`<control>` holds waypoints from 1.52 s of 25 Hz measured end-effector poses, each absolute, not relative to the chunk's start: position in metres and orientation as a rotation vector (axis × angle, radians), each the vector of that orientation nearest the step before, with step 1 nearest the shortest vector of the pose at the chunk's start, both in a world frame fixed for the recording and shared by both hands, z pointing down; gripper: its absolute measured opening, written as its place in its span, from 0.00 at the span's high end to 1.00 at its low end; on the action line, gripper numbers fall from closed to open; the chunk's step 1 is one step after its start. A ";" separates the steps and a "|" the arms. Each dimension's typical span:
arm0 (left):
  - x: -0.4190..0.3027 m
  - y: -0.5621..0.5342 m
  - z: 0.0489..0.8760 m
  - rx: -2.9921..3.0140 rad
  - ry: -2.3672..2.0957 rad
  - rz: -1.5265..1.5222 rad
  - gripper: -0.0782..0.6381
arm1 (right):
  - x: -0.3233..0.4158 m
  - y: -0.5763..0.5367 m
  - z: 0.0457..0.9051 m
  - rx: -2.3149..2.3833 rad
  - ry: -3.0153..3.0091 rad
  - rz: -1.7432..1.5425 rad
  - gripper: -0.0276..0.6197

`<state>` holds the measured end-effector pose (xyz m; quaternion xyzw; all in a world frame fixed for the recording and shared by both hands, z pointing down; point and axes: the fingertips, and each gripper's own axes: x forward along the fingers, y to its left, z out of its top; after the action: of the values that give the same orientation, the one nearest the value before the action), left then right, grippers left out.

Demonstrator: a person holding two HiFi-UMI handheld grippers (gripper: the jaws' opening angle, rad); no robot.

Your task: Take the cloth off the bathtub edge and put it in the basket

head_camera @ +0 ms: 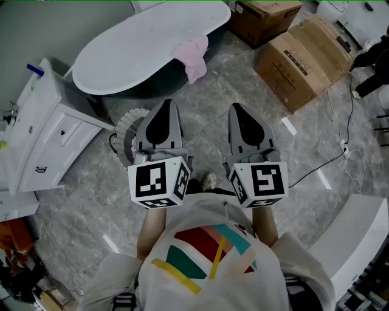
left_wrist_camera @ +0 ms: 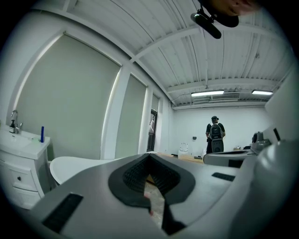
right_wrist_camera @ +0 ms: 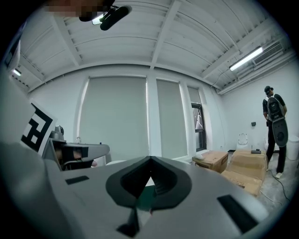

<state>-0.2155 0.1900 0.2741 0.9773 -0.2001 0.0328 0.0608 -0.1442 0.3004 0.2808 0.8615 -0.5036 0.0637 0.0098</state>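
Observation:
A pink cloth hangs over the near edge of the white bathtub, far ahead of both grippers. A white lacy basket stands on the floor below the tub, partly hidden under my left gripper. My left gripper is shut and holds nothing. My right gripper is beside it, level with it, also shut and holding nothing. In the left gripper view the tub shows past the closed jaws of the left gripper. The right gripper has its jaws together too.
Two cardboard boxes stand right of the tub. A white vanity cabinet is at the left. A cable trails over the marble floor. A person with a backpack stands far across the room.

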 end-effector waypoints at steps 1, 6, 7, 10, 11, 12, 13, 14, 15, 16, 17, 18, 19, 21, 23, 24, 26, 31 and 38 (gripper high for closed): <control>-0.215 0.189 0.275 2.955 -0.615 0.098 0.87 | -0.143 0.301 0.282 2.691 -1.574 0.199 0.94; -0.207 0.187 0.277 2.945 -0.639 0.082 0.87 | -0.128 0.311 0.283 2.719 -1.570 0.204 0.94; -0.205 0.187 0.276 2.947 -0.638 0.075 0.87 | -0.124 0.313 0.284 2.722 -1.563 0.207 0.94; -0.200 0.190 0.273 2.962 -0.616 0.042 0.87 | -0.116 0.315 0.289 2.730 -1.551 0.234 0.94; -0.199 0.191 0.273 2.966 -0.616 0.039 0.87 | -0.114 0.316 0.290 2.731 -1.554 0.242 0.94; -0.197 0.192 0.273 2.967 -0.619 0.041 0.87 | -0.113 0.318 0.290 2.732 -1.559 0.246 0.94; -0.195 0.193 0.273 2.967 -0.621 0.047 0.87 | -0.112 0.319 0.290 2.736 -1.561 0.245 0.94; -0.192 0.194 0.273 2.966 -0.619 0.050 0.87 | -0.110 0.321 0.290 2.743 -1.561 0.242 0.94; -0.189 0.194 0.273 2.967 -0.612 0.050 0.87 | -0.109 0.323 0.290 2.751 -1.562 0.241 0.94; -0.186 0.194 0.273 2.969 -0.605 0.047 0.87 | -0.107 0.324 0.291 2.756 -1.562 0.243 0.94; -0.184 0.195 0.272 2.973 -0.600 0.042 0.87 | -0.105 0.325 0.292 2.757 -1.561 0.245 0.94; -0.181 0.195 0.272 2.978 -0.598 0.039 0.87 | -0.103 0.326 0.293 2.755 -1.558 0.244 0.94; -0.177 0.196 0.272 2.985 -0.597 0.037 0.87 | -0.100 0.327 0.294 2.752 -1.555 0.241 0.94; -0.169 0.196 0.270 2.994 -0.597 0.035 0.87 | -0.094 0.329 0.293 2.750 -1.554 0.230 0.94; -0.163 0.194 0.266 3.002 -0.590 0.025 0.87 | -0.088 0.329 0.290 2.754 -1.551 0.212 0.94; -0.160 0.191 0.264 3.010 -0.589 0.020 0.87 | -0.085 0.328 0.288 2.757 -1.551 0.201 0.94; -0.154 0.185 0.260 3.026 -0.598 0.016 0.87 | -0.078 0.325 0.285 2.763 -1.553 0.183 0.94; -0.133 0.177 0.258 3.049 -0.609 0.018 0.87 | -0.054 0.326 0.279 2.834 -1.575 0.188 0.94; -0.086 0.151 0.258 3.124 -0.671 0.037 0.87 | -0.007 0.305 0.273 2.824 -1.562 0.147 0.94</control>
<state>-0.0865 0.1508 0.2580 0.9773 -0.2099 0.0116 -0.0270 -0.0066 0.3050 0.2730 0.8733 -0.4831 0.0455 -0.0442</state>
